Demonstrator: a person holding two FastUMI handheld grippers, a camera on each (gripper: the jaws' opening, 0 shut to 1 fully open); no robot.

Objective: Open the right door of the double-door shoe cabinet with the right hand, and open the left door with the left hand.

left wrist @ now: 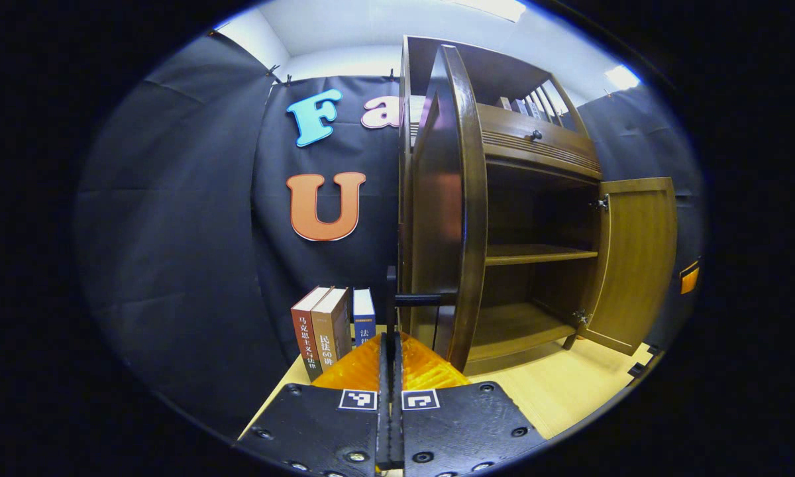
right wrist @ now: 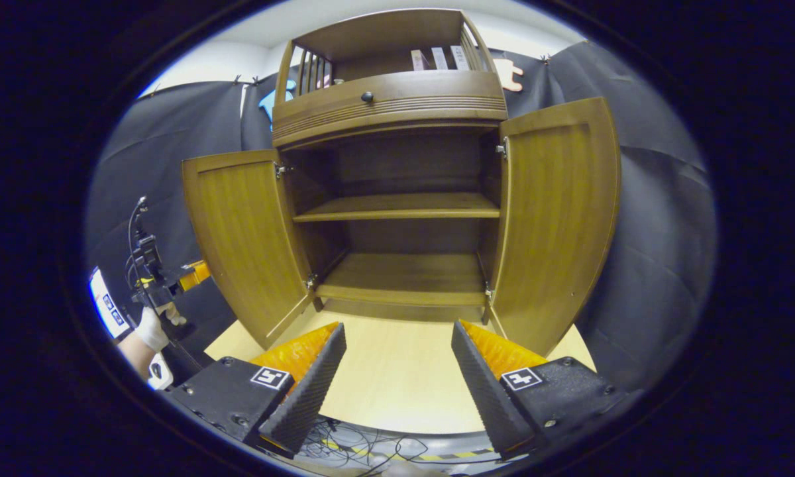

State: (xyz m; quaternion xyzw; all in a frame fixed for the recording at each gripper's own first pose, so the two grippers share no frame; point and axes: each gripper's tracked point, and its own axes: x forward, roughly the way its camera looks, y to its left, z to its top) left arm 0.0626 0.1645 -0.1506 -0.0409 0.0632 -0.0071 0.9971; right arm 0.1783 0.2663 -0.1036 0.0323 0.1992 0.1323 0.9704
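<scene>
At the far left of the right gripper view you see your gloved hand with the other gripper, low beside the outer face of the left door. That brown wooden door stands swung wide. Going right, the dark brown wooden double-door shoe cabinet shows its bare middle shelf and bottom board, then the right door, equally wide. The cabinet stands on a pale wooden tabletop. Your right gripper hangs in front of the opening, its ribbed black fingers spread well apart and holding nothing.

In the left gripper view, three upright books stand at the left, near the cabinet's side. Then comes your left gripper, fingers pressed together with nothing visibly between them. Just ahead is the left door, seen edge-on, with its dark bar handle sticking out towards you, apart from the fingertips. The right door shows far right.

Both doors look open, so the task seems nearly finished. The risk now lies on the left: if you pull back carelessly you could clip the handle and swing that door shut, or push it too hard against its hinges. Drifting left could topple the books.
</scene>
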